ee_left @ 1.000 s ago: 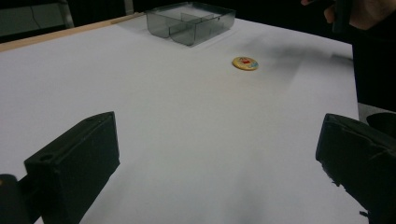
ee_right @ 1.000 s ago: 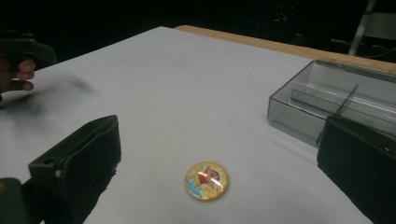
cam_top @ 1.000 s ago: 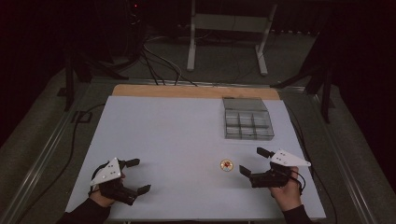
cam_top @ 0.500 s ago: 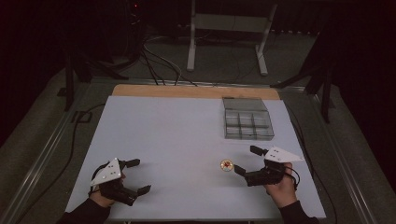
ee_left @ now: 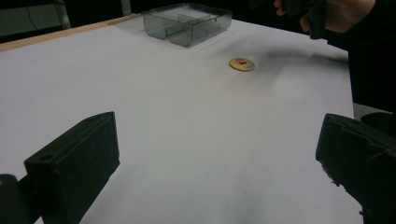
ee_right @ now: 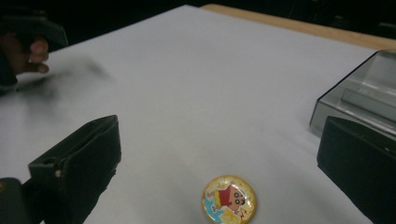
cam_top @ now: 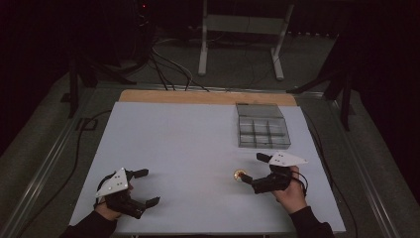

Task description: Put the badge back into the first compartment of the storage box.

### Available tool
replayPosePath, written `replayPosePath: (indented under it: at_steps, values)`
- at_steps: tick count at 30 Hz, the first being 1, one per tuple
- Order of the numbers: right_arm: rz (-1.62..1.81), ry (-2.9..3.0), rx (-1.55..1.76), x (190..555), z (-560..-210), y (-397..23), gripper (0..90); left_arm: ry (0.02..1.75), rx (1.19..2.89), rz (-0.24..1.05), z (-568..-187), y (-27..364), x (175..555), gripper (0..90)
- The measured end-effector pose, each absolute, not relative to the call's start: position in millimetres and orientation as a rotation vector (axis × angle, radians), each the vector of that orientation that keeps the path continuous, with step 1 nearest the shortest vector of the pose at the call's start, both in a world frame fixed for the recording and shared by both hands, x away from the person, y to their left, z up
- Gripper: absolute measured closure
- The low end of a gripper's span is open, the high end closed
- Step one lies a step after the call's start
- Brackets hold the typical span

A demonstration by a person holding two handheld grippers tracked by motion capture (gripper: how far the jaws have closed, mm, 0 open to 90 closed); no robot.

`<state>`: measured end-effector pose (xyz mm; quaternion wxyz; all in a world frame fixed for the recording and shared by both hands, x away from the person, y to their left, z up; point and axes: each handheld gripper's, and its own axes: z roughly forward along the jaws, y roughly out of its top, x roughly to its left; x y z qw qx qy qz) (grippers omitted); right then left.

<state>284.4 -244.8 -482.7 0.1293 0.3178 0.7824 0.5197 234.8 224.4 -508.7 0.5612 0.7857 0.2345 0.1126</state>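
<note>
The badge (ee_right: 229, 199) lies flat on the table (cam_top: 188, 144), between the wide-apart jaws of the right hand-held gripper (cam_top: 251, 169); being thin, it may slide or flip when pinched. The left hand-held gripper (cam_top: 144, 187) rests agape, well apart

The room is dark, its far walls lost in black. A white surface (cam_top: 188, 163) is the one lit area, with a strip of bare wood (cam_top: 208, 97) along its far edge. Around it lies a grey floor (cam_top: 44, 134). Metal rails (cam_top: 37, 173) run along the left and right sides. Black cables (cam_top: 168, 69) trail over the floor beyond the far edge, near a pale metal stand (cam_top: 242, 29).
</note>
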Motion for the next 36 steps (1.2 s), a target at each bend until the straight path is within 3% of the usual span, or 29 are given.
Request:
replayPosePath:
  at_steps: [27,29,36]
  values:
    - [1.205,2.464,1.013,303,-516,-223,0.0,0.551,1.855,0.26,-509,225,235,0.3]
    - [1.183,2.475,1.007,303,-516,-222,4.9,0.551,1.855,0.262,-509,225,235,0.3]
    - [1.109,2.506,1.01,303,-520,-218,9.4,0.55,1.858,0.26,-510,225,235,0.3]
